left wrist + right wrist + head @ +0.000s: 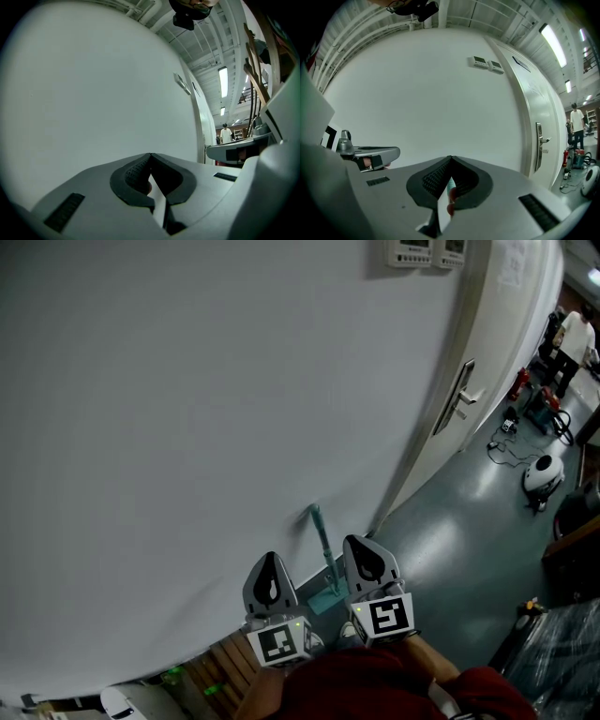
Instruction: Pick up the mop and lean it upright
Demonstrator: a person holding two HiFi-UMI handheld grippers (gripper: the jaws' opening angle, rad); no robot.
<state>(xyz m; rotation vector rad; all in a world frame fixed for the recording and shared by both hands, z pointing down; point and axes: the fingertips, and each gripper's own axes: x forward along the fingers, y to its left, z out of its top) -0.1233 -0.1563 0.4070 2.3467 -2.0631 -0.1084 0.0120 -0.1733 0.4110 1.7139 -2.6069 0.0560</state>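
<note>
The left claw (270,559) hangs level in front of the white wall (187,427). In the left gripper view its pads meet at the tips (150,154), and only bare wall shows through the slit below them, so it holds nothing.

Just to its right is the mop (323,549). Its teal head (325,600) sits low between the two claws, close to the foot of the wall, and the thin teal handle slants away towards the wall.

The right claw (359,545) is closed down to its tips as well. In the right gripper view a sliver of teal handle (449,186) sits in the narrow gap between its ribbed pads (436,178), so it seems to have the handle pinched, low on the shaft near the head.

To my eye the step in hand is raising the mop so that it can stand against the wall. With a grip this low the long handle will want to swing, so the lift should be slow and the right claw kept level and firmly clamped. The free left claw could close on the shaft higher up to stop it rolling.

The head should sit flat on the floor (450,549), a little out from the wall. The top of the handle should rest against plain wall, well to the left of the door (497,343), before either claw lets go.
</note>
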